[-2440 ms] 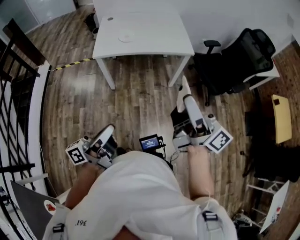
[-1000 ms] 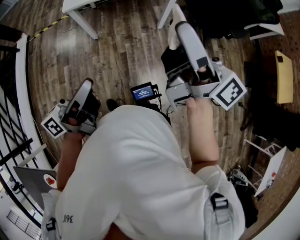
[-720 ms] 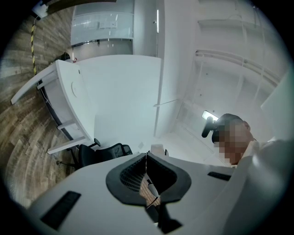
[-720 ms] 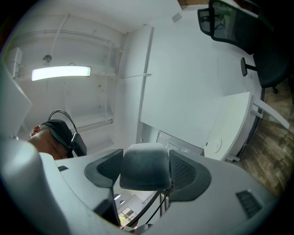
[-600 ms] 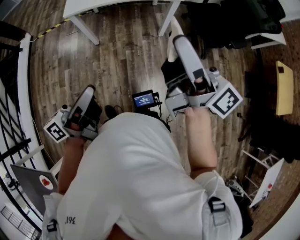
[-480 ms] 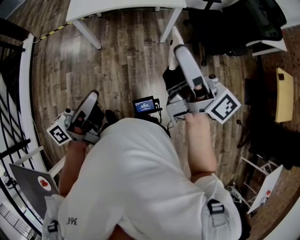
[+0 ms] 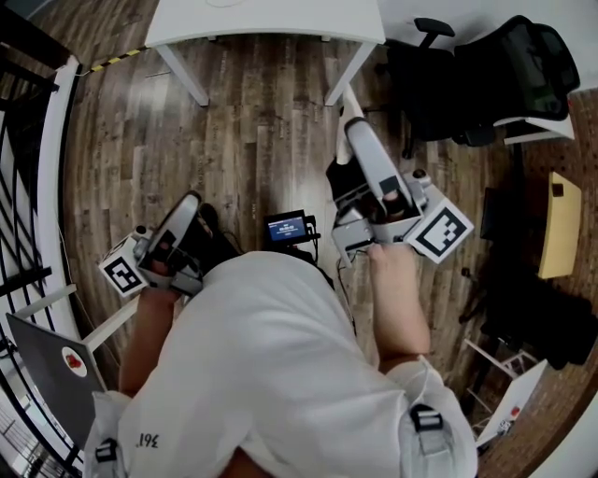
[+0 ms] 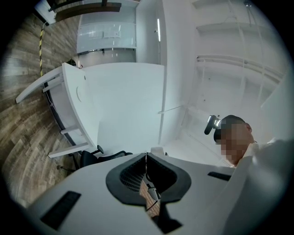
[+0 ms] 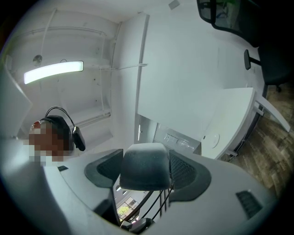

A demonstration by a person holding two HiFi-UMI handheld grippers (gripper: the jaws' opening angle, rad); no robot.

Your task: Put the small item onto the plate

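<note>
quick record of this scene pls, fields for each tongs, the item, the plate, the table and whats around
left tongs: shut, nothing between them
right tongs: shut on a dark grey item
white table: ahead of the person
plate: maybe the round white shape on the table, too small to confirm
task state: item not yet on a plate
floor: wood planks
office chair: black, right of the table

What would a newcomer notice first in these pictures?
The person's white shirt fills the lower middle of the head view, a gripper held out at each side. The right gripper is shut on a dark grey small item; the left gripper is shut and empty. A white table stands ahead at the top.
</note>
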